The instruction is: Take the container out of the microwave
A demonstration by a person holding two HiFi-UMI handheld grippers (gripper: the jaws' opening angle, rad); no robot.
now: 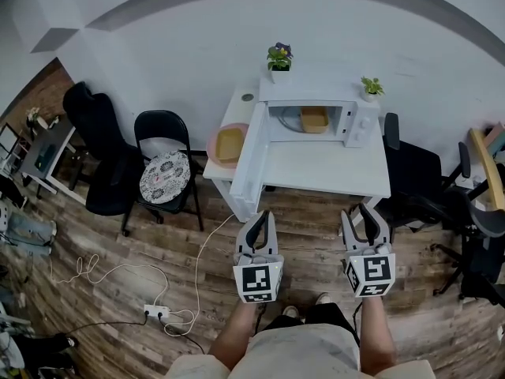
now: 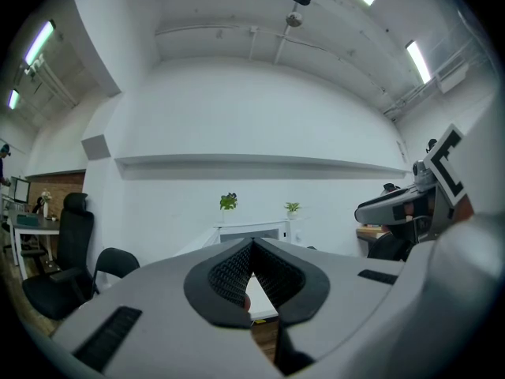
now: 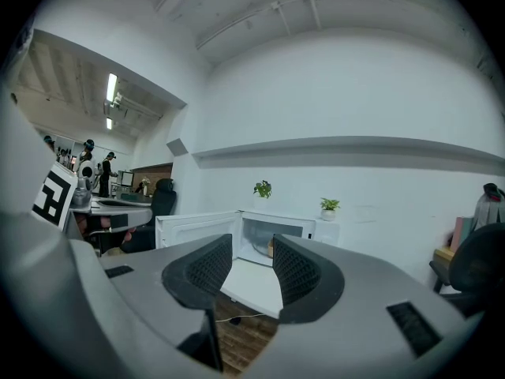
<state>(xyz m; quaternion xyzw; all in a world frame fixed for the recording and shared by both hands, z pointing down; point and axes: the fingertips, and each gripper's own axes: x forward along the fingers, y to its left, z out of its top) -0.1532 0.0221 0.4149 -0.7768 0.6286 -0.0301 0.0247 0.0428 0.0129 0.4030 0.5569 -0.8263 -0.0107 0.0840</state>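
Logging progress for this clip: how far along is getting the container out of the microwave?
Done: the microwave door stands open. In hand: nothing; left gripper shut and empty, right gripper open, both short of the table. Left: the container sits inside, untouched.

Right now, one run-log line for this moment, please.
door: open | container: inside microwave | left gripper: shut, empty | right gripper: open, empty | both: short of table

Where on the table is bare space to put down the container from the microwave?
The bare tabletop in front of the microwave, between its open door and the table's right edge. Crowded: the left end beyond the door, where a pink plate sits.
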